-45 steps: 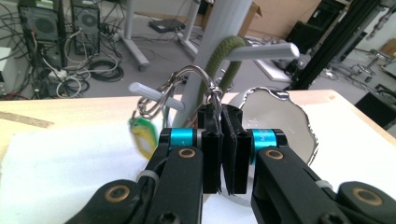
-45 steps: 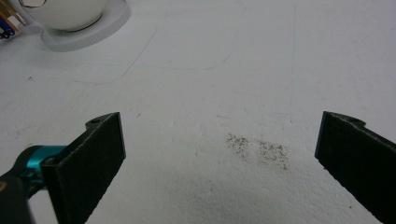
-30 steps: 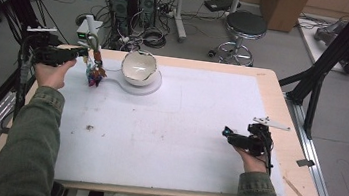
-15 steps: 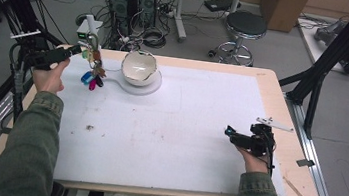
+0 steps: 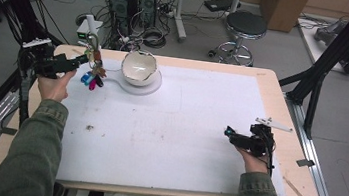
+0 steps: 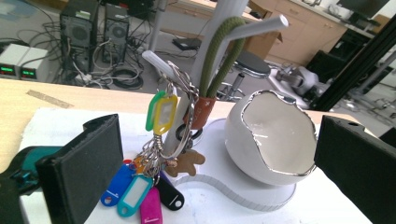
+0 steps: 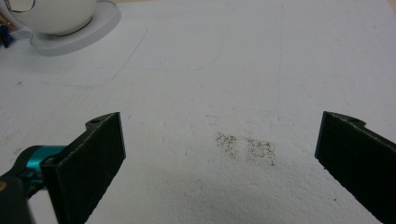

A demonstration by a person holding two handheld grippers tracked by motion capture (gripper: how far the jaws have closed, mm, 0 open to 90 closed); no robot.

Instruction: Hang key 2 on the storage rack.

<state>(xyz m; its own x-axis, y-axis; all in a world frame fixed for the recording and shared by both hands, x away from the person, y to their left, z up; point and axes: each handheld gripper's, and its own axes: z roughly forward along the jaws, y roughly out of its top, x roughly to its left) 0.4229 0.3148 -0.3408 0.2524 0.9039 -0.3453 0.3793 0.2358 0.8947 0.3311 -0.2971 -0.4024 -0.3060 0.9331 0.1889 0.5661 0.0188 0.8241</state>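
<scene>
The surface [image 5: 167, 142], a wide white sheet over a wooden top, spreads out in front of the person, with both sleeved forearms coming in from the near edge. At the far left stands a white stand [image 5: 136, 84] with a flat curved base, and on it sits the egg-shaped bowl [image 6: 268, 135], white with a jagged silver rim, its mouth tipped toward the left tool. Just beside the bowl a pale post rises from that same base with pegs branching off it. And there's the key bunch [image 6: 159, 158]: it hangs from a peg by its metal rings, an olive cord loop looped over an upper peg, yellow and green tags up high, blue, teal, pink and black tags trailing down to the base, a little brown bear charm among them.

The left tool [image 5: 82, 59] sits level right next to that bunch, and its jaws have just been opening; they now stand wide, the pads clear of the keys, nothing gripped.

Over at the near right, the right tool [image 5: 231, 133] hovers low above bare white sheet, well apart from the stand, jaws spread wide and empty, a dark smudge on the sheet between them.
</scene>
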